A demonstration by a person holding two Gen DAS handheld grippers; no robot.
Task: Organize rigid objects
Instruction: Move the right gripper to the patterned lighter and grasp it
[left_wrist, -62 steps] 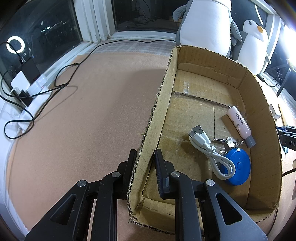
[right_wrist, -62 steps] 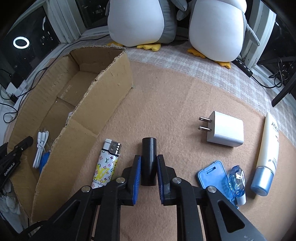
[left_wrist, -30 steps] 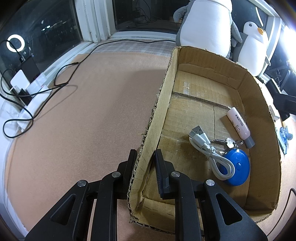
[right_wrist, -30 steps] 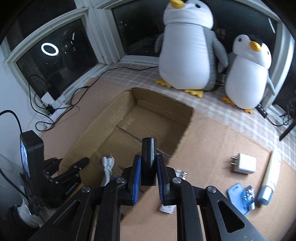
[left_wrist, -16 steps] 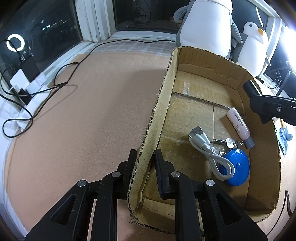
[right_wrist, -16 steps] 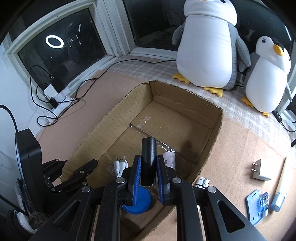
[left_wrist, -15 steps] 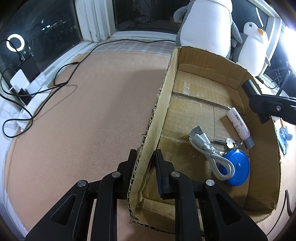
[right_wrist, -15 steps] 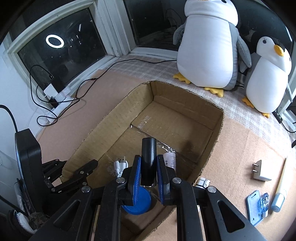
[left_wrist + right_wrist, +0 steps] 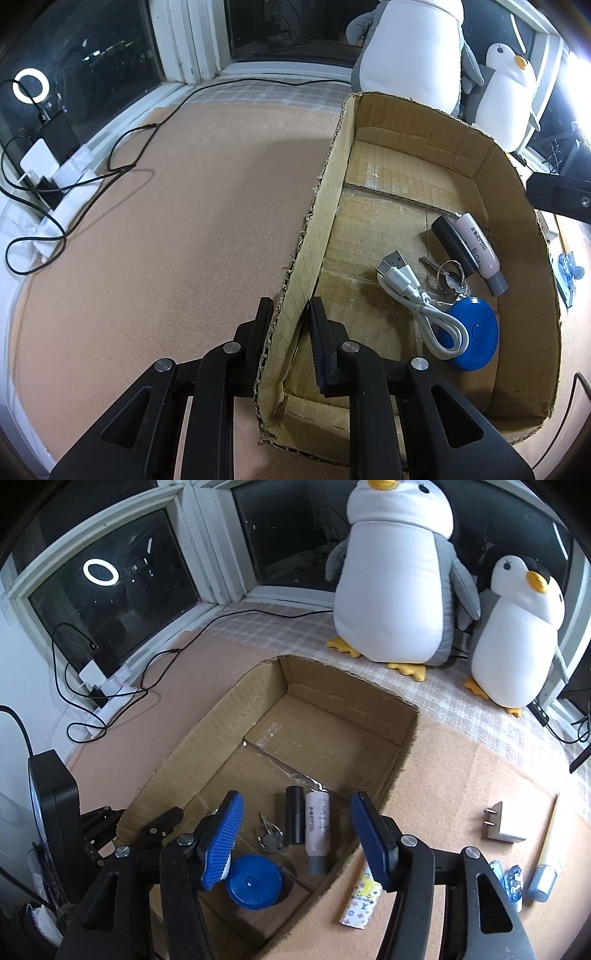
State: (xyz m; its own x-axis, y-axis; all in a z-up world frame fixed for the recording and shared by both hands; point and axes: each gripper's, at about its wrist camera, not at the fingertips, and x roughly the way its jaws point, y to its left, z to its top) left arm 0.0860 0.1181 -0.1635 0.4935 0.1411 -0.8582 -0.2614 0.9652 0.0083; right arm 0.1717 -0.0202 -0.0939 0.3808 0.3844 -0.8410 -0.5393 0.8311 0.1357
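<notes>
Cardboard box (image 9: 513, 206): open-topped, standing on a tan worktop (image 9: 166, 240); torn along its left wall

Left tool (image 9: 288, 317): clenched on the box's left wall near the near corner, one finger outside the wall, the other inside

Right tool (image 9: 295, 834): hangs above the near half of the box, its blue-padded jaws opening, nothing gripped between them; the box floor shows through the gap

Contents of the box, all lying flat on its floor:
- black tube (image 9: 294, 819): released, lying lengthwise, touching the left side of the pink bottle
- pink bottle (image 9: 317, 827): grey cap pointing toward the near end
- keys on a ring (image 9: 271, 836): just left of the black tube
- blue round case (image 9: 254, 882): at the near end, partly under the right tool's left finger
- white cable (image 9: 417, 299): seen in the left wrist view, looped, its coil resting on the blue round case

On the worktop, right of the box:
- patterned lighter (image 9: 360, 899): just beside the box's right wall, partly behind the right tool's right finger
- white charger plug (image 9: 504, 823): prongs pointing left, well apart from the box
- cream tube (image 9: 546, 856): silver cap at its near end, right of the charger plug
- small blue items (image 9: 511, 880): between finger and cream tube, too hidden to tell

Far side: two plush penguins (image 9: 399, 576), the larger on the left
</notes>
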